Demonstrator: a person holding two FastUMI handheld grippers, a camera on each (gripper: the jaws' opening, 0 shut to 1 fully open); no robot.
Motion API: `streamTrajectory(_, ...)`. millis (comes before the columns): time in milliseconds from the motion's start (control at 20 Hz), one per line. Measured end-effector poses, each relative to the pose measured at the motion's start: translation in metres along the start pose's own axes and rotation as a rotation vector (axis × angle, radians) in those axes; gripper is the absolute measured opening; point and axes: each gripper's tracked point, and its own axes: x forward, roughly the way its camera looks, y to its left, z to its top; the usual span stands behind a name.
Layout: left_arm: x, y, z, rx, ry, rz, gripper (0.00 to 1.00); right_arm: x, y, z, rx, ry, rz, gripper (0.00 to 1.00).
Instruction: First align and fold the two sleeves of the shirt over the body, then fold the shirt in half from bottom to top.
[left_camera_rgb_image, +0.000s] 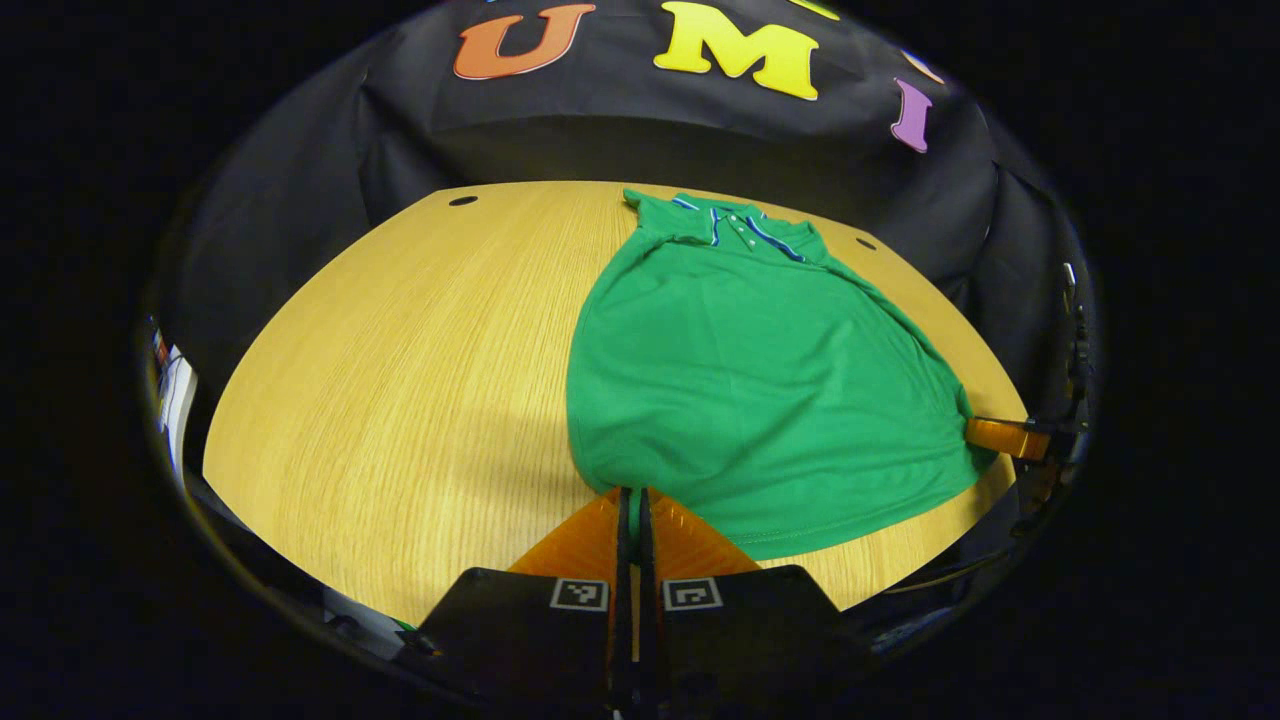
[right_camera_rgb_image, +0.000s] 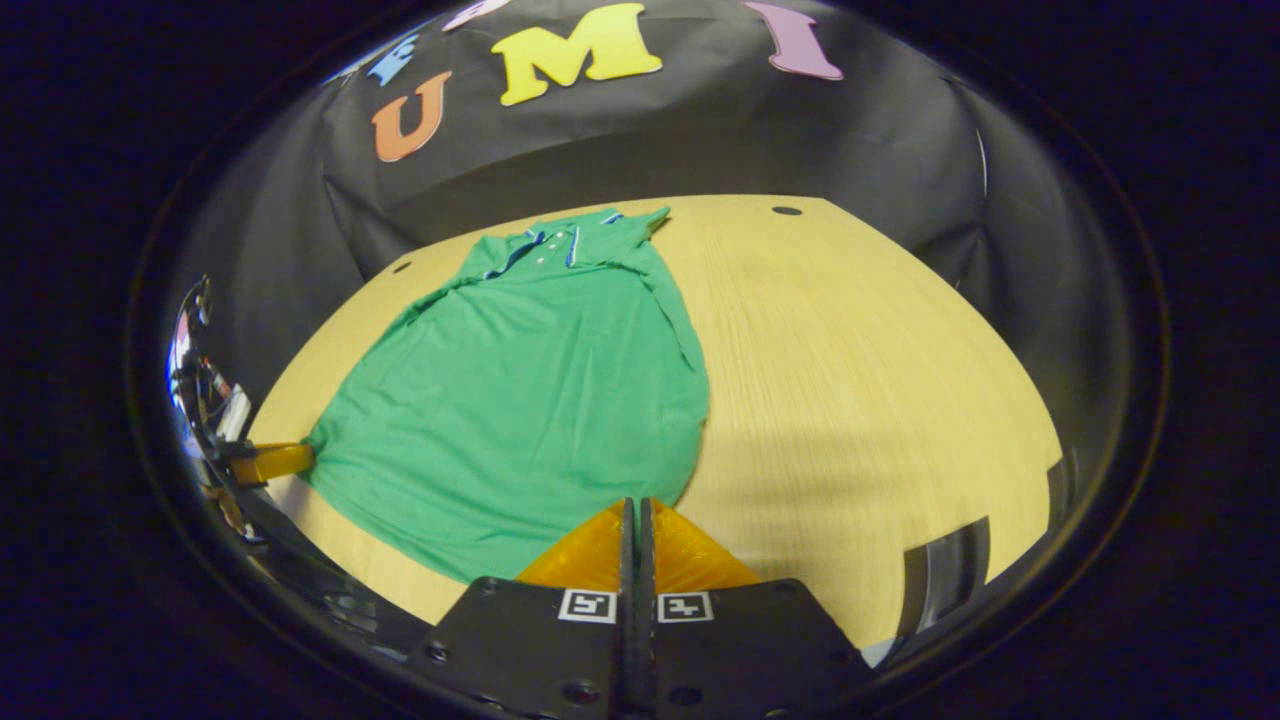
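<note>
Green polo shirt (left_camera_rgb_image: 760, 390) lies on the wooden table (left_camera_rgb_image: 400, 380), right of centre in the left gripper view, collar at the top of the frame, hem toward the bottom; sleeves already folded in over the body. Left gripper (left_camera_rgb_image: 632, 497) at bottom centre, fingers pressed together on the hem's lower left corner. Right gripper (left_camera_rgb_image: 985, 432) shows at the right edge of the frame, at the other hem corner. In the right gripper view the shirt (right_camera_rgb_image: 520, 400) sits left of centre, right gripper (right_camera_rgb_image: 636, 505) at bottom centre, fingers closed on the hem's corner; left gripper (right_camera_rgb_image: 290, 458) at the left edge, touching the shirt's far corner
</note>
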Motion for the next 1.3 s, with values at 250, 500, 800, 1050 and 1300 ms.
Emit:
streamTrajectory(250,0.0,-0.007,0.005,-0.002,-0.077,-0.046,0.03,-0.004,0.003,0.007,0.02,-0.051,0.054,0.0)
streamTrajectory(500,-0.017,-0.02,0.041,0.085,-0.224,-0.058,0.03,-0.027,0.009,0.036,-0.012,-0.145,0.098,0.0)
streamTrajectory(800,-0.031,-0.045,0.114,0.11,-0.421,-0.1,0.03,-0.052,0.028,0.088,-0.028,-0.238,0.172,0.0)
streamTrajectory(1050,-0.02,-0.046,0.18,0.091,-0.502,-0.091,0.03,-0.053,0.033,0.151,-0.025,-0.31,0.176,0.0)
streamTrajectory(1300,0.009,-0.045,0.249,0.067,-0.56,-0.091,0.03,-0.028,0.043,0.233,-0.02,-0.39,0.201,0.0)
